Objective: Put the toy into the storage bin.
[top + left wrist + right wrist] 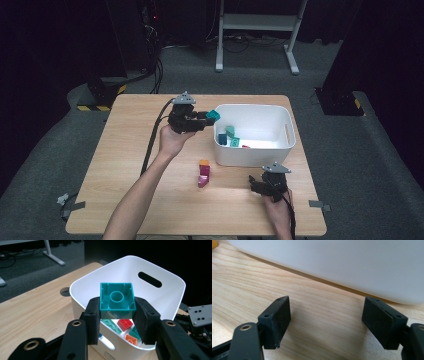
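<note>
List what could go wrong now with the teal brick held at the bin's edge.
1. The teal brick hangs over the near rim of the white bin; released now, it might clip the rim and land on the table.
2. The left gripper pinches only its lower edges, so it may slip.

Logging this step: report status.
Left gripper shut on teal brick, over white bin rim. Right gripper open, parked on table. Nothing in the way.

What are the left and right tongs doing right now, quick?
Left tongs: closed on a teal block, held over the rim of the white bin.
Right tongs: open, holding nothing, resting low over the table beside the bin.
</note>
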A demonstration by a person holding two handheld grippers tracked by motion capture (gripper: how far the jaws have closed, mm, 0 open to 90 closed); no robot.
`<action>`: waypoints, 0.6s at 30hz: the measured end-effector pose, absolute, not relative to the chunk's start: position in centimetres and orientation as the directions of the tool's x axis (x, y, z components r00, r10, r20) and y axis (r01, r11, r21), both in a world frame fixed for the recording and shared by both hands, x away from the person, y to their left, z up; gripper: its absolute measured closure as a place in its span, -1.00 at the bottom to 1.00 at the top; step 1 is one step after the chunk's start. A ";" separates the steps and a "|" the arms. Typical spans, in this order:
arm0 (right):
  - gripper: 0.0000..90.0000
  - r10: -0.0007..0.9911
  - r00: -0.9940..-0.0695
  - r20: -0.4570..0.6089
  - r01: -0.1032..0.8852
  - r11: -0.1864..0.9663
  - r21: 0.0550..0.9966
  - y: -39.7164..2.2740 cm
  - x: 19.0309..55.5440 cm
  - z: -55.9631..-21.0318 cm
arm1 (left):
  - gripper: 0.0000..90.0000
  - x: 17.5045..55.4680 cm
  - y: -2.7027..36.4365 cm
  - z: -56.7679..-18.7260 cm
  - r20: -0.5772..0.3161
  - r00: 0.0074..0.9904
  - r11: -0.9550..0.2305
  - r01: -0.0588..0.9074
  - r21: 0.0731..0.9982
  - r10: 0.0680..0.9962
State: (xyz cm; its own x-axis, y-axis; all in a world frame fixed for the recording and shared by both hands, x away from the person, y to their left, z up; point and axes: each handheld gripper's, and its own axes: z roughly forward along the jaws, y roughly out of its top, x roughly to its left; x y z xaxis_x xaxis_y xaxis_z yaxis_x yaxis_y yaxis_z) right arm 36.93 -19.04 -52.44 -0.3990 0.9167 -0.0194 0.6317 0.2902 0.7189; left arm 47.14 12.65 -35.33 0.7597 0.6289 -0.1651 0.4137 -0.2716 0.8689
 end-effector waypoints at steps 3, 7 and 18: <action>-0.49 0.917 -0.399 -0.020 0.631 0.291 0.719 -19.0 36.9 -52.4 | 0.30 47.2 12.2 -35.4 -0.163 0.765 -0.273 0.408 0.871 0.623; -0.49 0.917 -0.399 -0.020 0.631 0.290 0.719 -19.0 36.9 -52.4 | 0.30 47.4 11.5 -35.7 -0.166 0.774 -0.282 0.409 0.868 0.610; -0.49 0.917 -0.399 -0.019 0.632 0.290 0.719 -19.0 36.9 -52.4 | 0.30 47.8 10.1 -36.2 -0.175 0.790 -0.301 0.414 0.859 0.587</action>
State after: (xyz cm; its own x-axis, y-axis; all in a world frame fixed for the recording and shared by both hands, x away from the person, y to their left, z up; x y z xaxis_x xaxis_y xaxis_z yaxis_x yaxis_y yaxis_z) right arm 36.93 -19.04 -52.44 -0.3991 0.9167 -0.0191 0.6319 0.2901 0.7187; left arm 47.78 10.13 -36.22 0.7905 0.5869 -0.1752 0.4138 -0.3008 0.8592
